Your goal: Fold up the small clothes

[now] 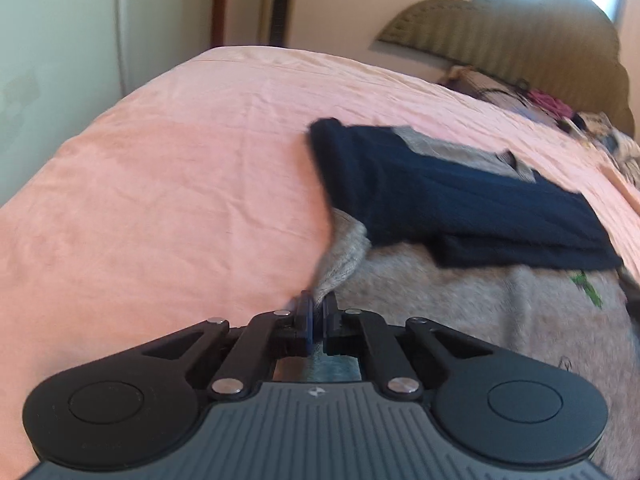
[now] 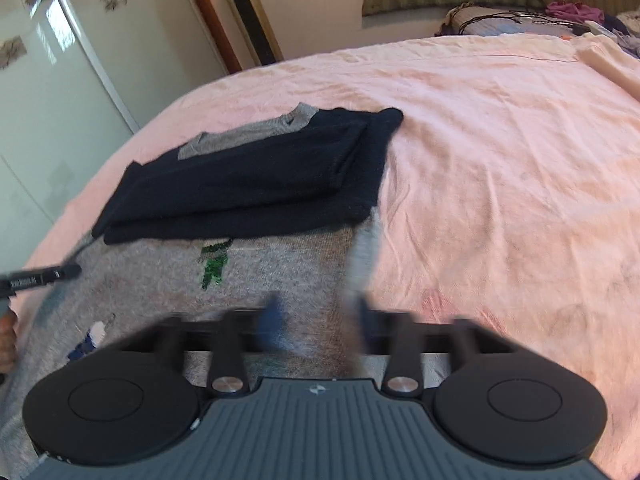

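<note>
Currently my left gripper (image 1: 317,304) pinching grey sweater (image 1: 460,312) edge, right gripper (image 2: 320,312) blurred, jaws apart over sweater hem, navy sleeves (image 2: 256,176) folded across, pink bedsheet (image 2: 500,152) beneath.

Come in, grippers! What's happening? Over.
Left gripper shut on grey sweater edge. Right gripper open over the sweater. Sleeves folded in. Nothing blocking.

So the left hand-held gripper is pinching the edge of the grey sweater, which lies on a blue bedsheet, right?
Not quite: the bedsheet is pink, not blue, as the left wrist view shows. The left hand-held gripper does pinch the grey sweater at its edge.
</note>
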